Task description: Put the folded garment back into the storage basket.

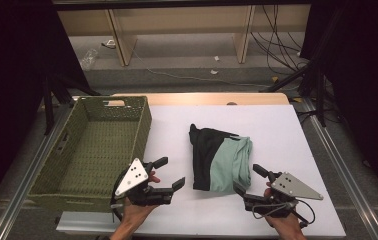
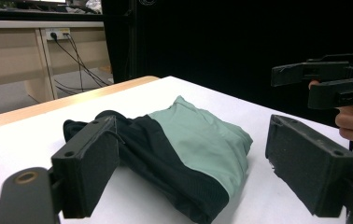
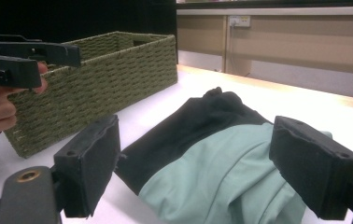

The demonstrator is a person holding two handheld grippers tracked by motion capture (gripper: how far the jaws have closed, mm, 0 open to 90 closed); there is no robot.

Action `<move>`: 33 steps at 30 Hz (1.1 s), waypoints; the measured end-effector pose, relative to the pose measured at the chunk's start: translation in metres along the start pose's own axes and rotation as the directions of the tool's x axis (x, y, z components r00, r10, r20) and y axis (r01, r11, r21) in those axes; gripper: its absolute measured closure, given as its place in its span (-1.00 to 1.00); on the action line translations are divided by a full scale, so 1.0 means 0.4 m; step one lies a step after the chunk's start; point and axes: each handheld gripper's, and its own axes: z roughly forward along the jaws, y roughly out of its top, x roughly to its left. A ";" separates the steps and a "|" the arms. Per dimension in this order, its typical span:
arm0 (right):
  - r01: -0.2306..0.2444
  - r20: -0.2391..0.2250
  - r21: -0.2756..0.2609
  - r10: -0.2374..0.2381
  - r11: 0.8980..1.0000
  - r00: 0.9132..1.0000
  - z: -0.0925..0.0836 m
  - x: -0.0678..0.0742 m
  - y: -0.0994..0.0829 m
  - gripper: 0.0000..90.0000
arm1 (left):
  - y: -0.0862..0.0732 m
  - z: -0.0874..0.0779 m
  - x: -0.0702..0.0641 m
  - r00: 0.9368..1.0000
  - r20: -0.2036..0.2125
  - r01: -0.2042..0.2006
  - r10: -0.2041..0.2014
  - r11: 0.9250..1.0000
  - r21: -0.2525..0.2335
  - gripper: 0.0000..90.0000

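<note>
While both grippers hover over the near edge of the desk [image 1: 287, 125], bare white surface lies between them and on each side of the folded garment [image 1: 221, 158]. A woven green basket [image 1: 72, 165] stands along the left edge, just beside the left gripper [image 1: 169, 175]. Fingers of the left gripper stand wide apart with nothing between them. Right gripper [image 1: 249, 179] fingers are likewise spread, just short of the garment's near right corner. Folded compactly, the garment lies mid-desk, black on its left, pale green on its right.
</note>
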 end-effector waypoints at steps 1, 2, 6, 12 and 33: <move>0.000 0.000 0.000 0.000 1.000 1.000 0.000 0.000 0.000 -0.62 | 0.000 0.001 0.000 1.000 0.001 0.001 -0.001 1.000 0.001 -0.63; 0.000 0.000 0.001 0.000 1.000 1.000 0.000 0.000 0.000 -0.61 | -0.001 0.002 0.000 1.000 0.001 -0.001 0.001 1.000 0.001 -0.63; 0.000 0.000 0.001 0.000 1.000 1.000 0.000 0.000 0.000 -0.61 | -0.002 0.004 -0.001 1.000 0.002 0.000 0.000 1.000 0.005 -0.63; -0.003 0.002 -0.002 0.003 1.000 1.000 0.000 -0.001 0.000 -0.61 | -0.003 0.007 0.000 1.000 0.002 0.004 -0.004 1.000 0.009 -0.63; -0.006 0.004 -0.003 0.006 1.000 1.000 -0.001 -0.004 0.000 -0.60 | 0.001 0.039 0.005 0.998 0.022 0.056 -0.058 0.995 0.077 -0.64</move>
